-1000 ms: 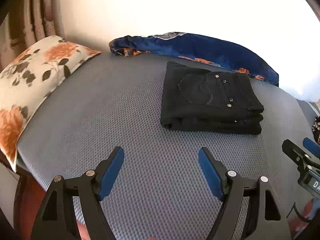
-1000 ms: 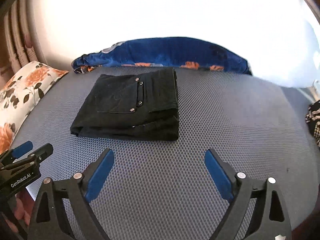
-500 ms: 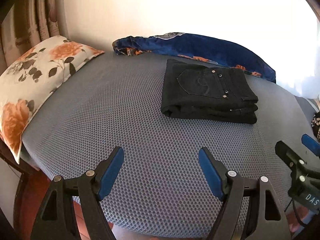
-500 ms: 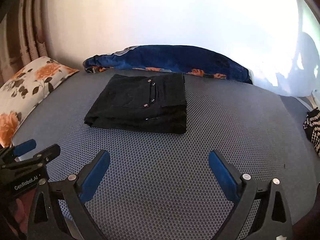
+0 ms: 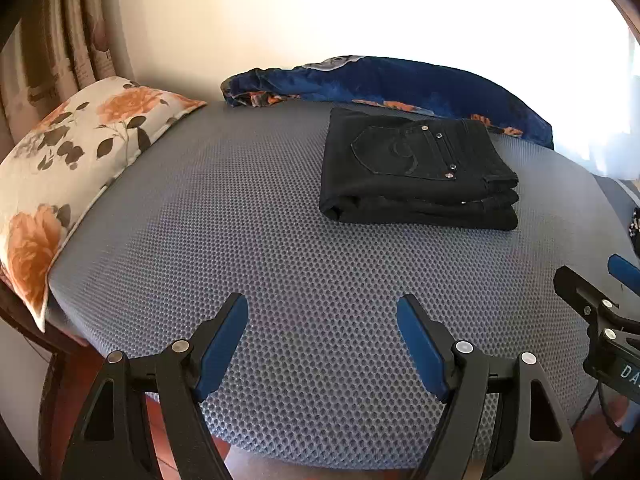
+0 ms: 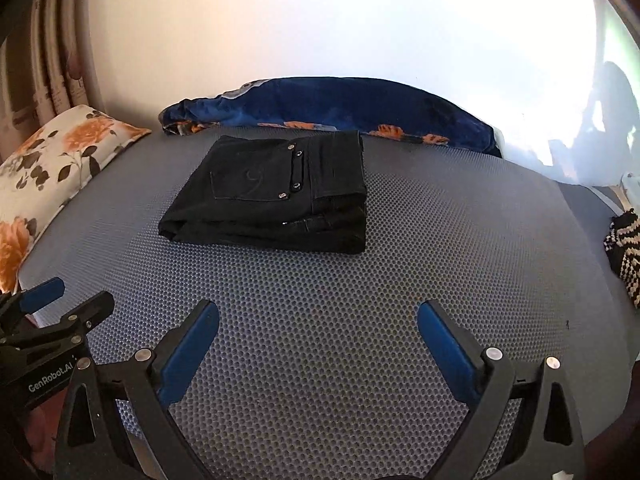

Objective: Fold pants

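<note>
The black pants [image 5: 416, 172] lie folded in a neat rectangular stack on the grey mesh bed surface [image 5: 256, 216], back pocket with rivets on top. They also show in the right wrist view [image 6: 276, 196]. My left gripper [image 5: 322, 312] is open and empty, low over the near edge of the bed, well short of the pants. My right gripper [image 6: 318, 320] is open and empty, also near the front edge. Each gripper shows at the edge of the other's view, the right one [image 5: 600, 312] and the left one [image 6: 60, 320].
A floral cream and orange pillow [image 5: 68, 168] lies along the left side. A crumpled blue floral blanket [image 5: 400, 84] runs along the wall behind the pants. A black and white knitted item [image 6: 626, 248] sits at the right edge. Curtains [image 5: 60, 48] hang at the far left.
Both grippers have pulled back and up from the pants toward the bed's front edge. The folded pants have not moved. Both grippers stay open.
</note>
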The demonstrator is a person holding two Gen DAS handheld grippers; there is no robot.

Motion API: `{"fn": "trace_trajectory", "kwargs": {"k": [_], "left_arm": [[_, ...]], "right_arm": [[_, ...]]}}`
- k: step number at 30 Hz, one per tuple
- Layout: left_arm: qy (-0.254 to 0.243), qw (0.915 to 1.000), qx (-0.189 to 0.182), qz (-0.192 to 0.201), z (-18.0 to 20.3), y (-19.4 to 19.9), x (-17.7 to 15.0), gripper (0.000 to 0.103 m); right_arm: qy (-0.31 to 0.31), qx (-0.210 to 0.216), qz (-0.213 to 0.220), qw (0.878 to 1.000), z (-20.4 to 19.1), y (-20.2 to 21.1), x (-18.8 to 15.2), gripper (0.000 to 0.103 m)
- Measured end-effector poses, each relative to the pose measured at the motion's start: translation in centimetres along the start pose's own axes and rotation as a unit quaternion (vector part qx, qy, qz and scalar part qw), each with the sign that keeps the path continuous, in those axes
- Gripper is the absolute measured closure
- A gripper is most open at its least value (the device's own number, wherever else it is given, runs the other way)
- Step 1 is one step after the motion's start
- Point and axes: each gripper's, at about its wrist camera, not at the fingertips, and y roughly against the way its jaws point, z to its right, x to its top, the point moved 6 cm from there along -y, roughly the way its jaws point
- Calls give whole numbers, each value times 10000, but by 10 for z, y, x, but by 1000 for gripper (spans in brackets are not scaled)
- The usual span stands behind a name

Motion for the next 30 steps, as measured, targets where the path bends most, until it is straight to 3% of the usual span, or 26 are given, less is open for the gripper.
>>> {"fn": "trace_trajectory", "kwargs": {"k": [30], "left_arm": [[-183,9995,239,56,4,4,0,26]], "right_arm": [[-92,33,-297,9995,6,-13,-9,4]]}}
